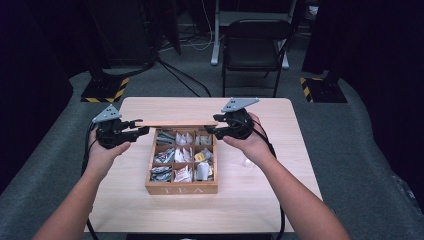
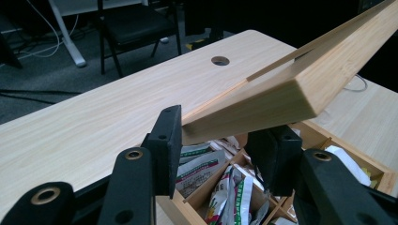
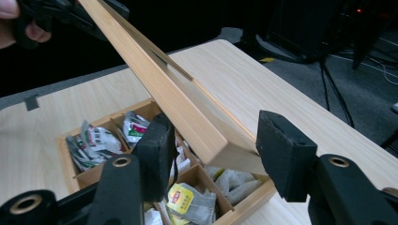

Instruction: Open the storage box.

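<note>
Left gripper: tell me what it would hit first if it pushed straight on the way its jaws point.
The left gripper would probably meet the corner of the wooden lid first; that corner sits between its jaws, above the tea box. Beyond the lid, depth is hard to judge.

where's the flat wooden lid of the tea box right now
In the high view the flat wooden lid is raised over the far edge of the wooden tea box, between the left gripper and the right gripper.
</note>
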Action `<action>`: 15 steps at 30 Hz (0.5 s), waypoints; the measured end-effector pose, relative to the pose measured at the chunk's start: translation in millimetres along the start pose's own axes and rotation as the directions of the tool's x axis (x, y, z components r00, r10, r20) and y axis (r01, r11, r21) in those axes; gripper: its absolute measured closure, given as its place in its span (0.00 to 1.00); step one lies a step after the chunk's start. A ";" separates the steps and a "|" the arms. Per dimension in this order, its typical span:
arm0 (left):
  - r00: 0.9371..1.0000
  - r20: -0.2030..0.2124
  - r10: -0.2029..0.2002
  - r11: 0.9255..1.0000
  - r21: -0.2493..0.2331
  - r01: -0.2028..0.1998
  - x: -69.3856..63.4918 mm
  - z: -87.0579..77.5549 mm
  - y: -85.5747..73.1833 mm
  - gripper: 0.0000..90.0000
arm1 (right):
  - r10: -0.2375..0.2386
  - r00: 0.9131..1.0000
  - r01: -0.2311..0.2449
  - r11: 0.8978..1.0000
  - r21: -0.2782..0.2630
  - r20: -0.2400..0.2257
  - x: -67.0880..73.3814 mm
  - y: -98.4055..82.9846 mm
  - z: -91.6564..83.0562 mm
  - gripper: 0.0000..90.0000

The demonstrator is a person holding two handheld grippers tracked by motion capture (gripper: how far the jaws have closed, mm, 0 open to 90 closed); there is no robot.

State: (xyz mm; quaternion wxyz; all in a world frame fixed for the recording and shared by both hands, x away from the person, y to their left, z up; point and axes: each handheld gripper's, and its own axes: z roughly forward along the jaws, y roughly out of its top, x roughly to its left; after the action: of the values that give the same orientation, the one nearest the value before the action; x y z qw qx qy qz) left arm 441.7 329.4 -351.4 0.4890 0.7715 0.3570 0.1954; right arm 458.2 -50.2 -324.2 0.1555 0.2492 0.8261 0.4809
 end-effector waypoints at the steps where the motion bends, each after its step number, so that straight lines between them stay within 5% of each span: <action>1: 1.000 0.000 0.000 1.000 0.000 0.000 0.0 0.0 0.0 0.62 | 0.000 1.000 0.000 1.000 0.000 0.000 0.0 0.0 0.0 0.51; 8: 1.000 -0.014 -0.002 1.000 0.002 0.002 3.9 3.2 8.5 0.63 | 0.036 0.998 -0.036 0.999 -0.006 0.058 -9.5 -6.4 6.4 0.53; 15: 1.000 -0.020 -0.012 1.000 0.003 0.012 8.8 7.3 17.2 0.63 | 0.097 0.994 -0.096 0.995 -0.035 0.044 -24.4 -6.6 14.4 0.60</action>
State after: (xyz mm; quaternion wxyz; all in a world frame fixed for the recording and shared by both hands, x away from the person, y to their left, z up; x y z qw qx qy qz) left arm 458.5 326.9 -339.7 0.4854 0.7681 0.3667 0.1997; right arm 483.8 -56.3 -336.5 0.1549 0.2971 0.8014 0.4955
